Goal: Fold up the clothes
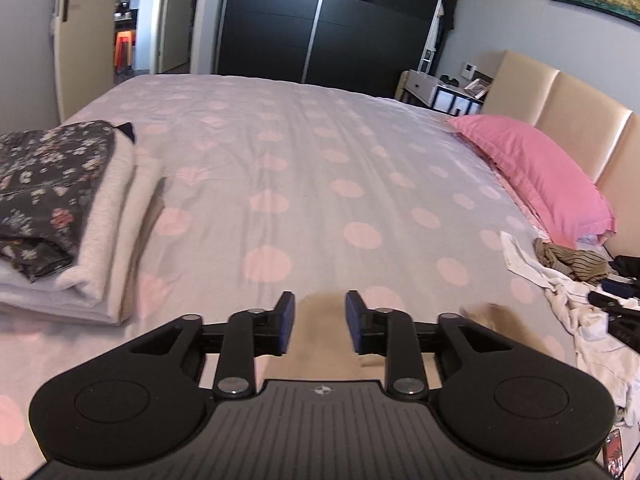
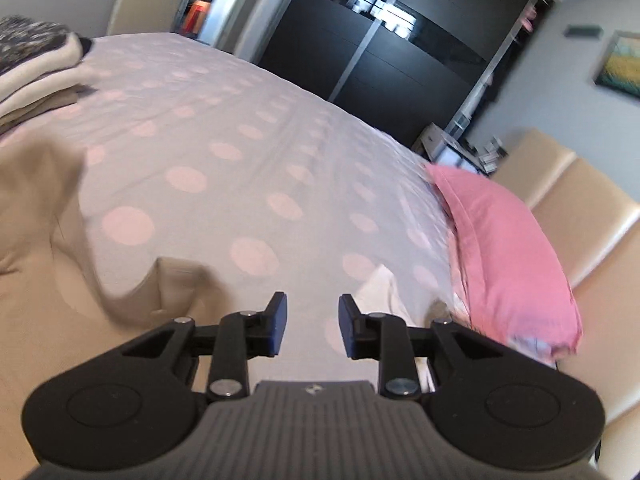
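Both grippers spread over a beige garment on the bed
Left gripper (image 1: pixel 320 322) open, cloth (image 1: pixel 320 344) directly under its jaws; right gripper (image 2: pixel 313 326) open over bare sheet (image 2: pixel 256 184), cloth to its left

Matt cotton-like bedspread (image 1: pixel 312 184), glossy dark wardrobe (image 1: pixel 320 28), smooth leathery headboard (image 1: pixel 560 108).

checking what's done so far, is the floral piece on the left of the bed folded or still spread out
Folded. The dark floral garment lies as a compact layered bundle on top of a stack of folded cream and white pieces on the polka-dot bedspread.
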A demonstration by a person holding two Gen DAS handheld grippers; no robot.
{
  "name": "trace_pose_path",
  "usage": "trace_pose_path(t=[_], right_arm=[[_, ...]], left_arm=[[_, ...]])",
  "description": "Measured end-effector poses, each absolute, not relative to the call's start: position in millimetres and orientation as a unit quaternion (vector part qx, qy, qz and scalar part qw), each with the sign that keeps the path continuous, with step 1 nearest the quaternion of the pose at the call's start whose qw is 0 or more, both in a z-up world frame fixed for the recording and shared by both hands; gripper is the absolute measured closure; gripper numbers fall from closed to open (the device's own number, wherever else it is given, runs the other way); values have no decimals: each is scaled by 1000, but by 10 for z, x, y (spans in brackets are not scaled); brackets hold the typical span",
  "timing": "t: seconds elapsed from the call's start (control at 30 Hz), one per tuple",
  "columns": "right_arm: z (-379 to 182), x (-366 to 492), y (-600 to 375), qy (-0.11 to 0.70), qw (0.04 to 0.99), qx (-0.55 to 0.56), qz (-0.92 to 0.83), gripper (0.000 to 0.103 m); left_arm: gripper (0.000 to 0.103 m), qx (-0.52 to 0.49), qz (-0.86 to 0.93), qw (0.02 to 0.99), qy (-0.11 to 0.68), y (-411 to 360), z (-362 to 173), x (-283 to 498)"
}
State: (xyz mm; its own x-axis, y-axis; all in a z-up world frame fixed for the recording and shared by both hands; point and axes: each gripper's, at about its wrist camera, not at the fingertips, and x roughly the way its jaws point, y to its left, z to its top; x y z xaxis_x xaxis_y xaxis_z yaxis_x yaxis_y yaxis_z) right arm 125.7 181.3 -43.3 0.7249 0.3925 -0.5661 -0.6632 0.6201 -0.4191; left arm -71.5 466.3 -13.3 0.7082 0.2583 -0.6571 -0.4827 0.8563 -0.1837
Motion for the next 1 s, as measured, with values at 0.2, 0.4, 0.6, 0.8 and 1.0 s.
trace_pose_path(t=[0.2, 0.4, 0.6, 0.8, 1.0], right_arm=[[-423, 1453, 1502, 274, 885, -257, 275, 66], [-508, 1471, 1256, 340, 869, -215, 286, 63], [-714, 1359, 1027, 421, 839, -161, 305, 63], [-868, 1135, 835, 455, 827, -139, 299, 63], [-941, 881, 663, 465, 821, -145, 299, 62]], left_arm=[[64, -170, 223, 898, 340, 4695, -153, -911], [64, -172, 230, 885, 367, 4680, -252, -1153], [62, -188, 222, 872, 393, 4620, -404, -1429], [62, -178, 230, 857, 425, 4617, -611, -1695], [62, -207, 230, 832, 460, 4538, -814, -1989]])
